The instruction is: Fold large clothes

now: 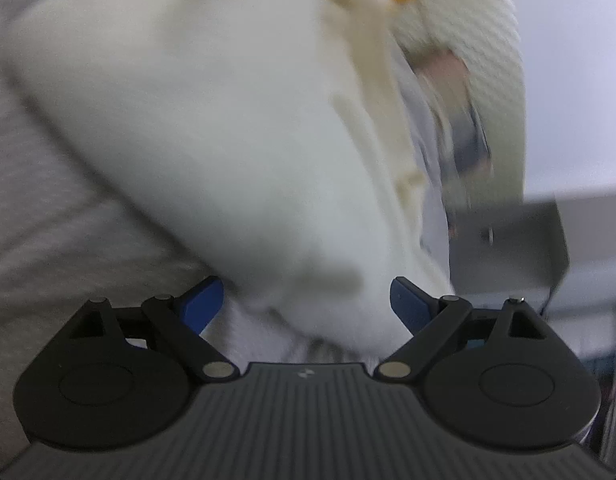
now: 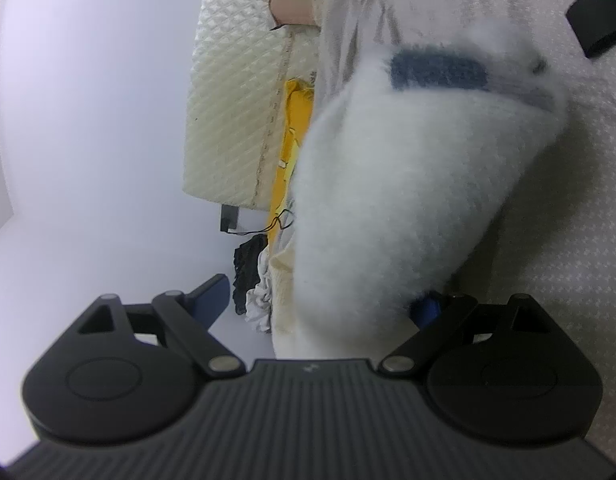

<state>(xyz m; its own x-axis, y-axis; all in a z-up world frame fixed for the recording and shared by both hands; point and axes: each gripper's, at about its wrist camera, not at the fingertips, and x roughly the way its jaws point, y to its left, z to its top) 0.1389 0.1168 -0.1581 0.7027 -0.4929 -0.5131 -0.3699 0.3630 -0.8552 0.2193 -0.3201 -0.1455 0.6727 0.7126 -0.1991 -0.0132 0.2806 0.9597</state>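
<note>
**A:** ok where's our sweater at? From the left wrist view we've got the fluffy white garment (image 1: 228,152) filling most of the frame, pretty blurry, draped over the grey bed sheet (image 1: 40,216)

**B:** yep, and it bunches right down between the fingers of our left gripper (image 1: 307,300). Blue pads (image 1: 204,300) are spread wide, one on each side of the fabric, so we'd call that one released, not pinching anything

**A:** and the right gripper (image 2: 319,304)?

**B:** same deal, jaws splayed apart. The white fluff (image 2: 387,200) sits against the right-hand pad and partly hides it. There's a dark blue patch (image 2: 439,68) near the garment's far end

**A:** anything else around?

**B:** cream quilted mattress edge (image 2: 232,100), something yellow (image 2: 292,140) tucked beside it, and a black strap (image 2: 599,24) lying on the sheet, well apart from the garment
</note>
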